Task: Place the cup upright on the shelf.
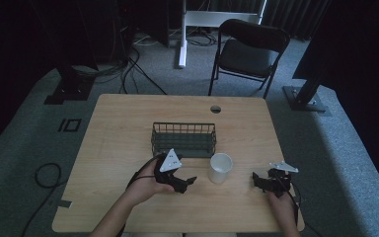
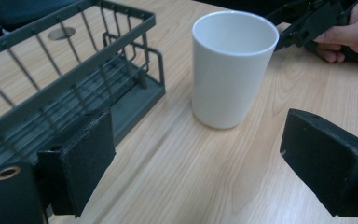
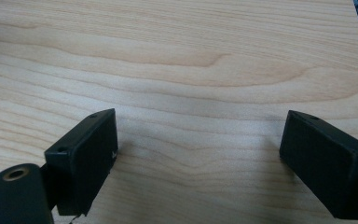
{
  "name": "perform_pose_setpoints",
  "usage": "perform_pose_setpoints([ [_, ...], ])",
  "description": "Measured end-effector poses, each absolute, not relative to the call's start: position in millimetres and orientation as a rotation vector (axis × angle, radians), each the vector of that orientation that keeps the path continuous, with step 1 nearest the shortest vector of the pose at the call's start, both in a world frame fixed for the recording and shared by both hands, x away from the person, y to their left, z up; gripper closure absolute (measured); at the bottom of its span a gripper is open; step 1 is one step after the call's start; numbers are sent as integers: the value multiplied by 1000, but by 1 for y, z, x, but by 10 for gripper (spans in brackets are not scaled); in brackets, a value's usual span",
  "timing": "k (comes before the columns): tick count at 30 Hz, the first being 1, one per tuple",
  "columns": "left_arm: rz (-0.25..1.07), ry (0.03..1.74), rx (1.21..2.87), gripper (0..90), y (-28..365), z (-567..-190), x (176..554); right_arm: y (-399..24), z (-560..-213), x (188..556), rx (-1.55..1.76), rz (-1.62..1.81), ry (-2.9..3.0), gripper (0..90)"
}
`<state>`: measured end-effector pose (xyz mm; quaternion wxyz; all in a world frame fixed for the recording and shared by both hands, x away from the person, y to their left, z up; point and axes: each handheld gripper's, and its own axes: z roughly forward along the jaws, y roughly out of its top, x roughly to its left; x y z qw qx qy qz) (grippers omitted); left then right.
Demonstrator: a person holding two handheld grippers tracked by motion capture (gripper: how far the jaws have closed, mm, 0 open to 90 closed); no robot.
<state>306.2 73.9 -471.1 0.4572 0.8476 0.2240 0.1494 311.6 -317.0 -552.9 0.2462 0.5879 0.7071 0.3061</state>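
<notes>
The left gripper (image 1: 190,181), jaws wide, faces the cup (image 2: 233,65): probably light, stiff, smooth; grip across its wall. The right gripper (image 1: 257,181) rests wide open.

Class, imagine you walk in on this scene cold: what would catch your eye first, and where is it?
The white cup stands out first, upright and bright on the wooden table, between the two grippers. Just behind it, to its left, sits a dark wire basket. The left gripper points at the cup with its jaws wide apart, while the right gripper rests open on bare wood to the cup's right.
</notes>
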Motion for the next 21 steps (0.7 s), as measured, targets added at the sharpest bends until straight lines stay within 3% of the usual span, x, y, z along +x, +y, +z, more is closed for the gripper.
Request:
perform_pose_setpoints([
  [21, 299, 529, 2103, 87, 18, -485, 320, -317, -553, 311, 1599, 836, 1934, 108],
])
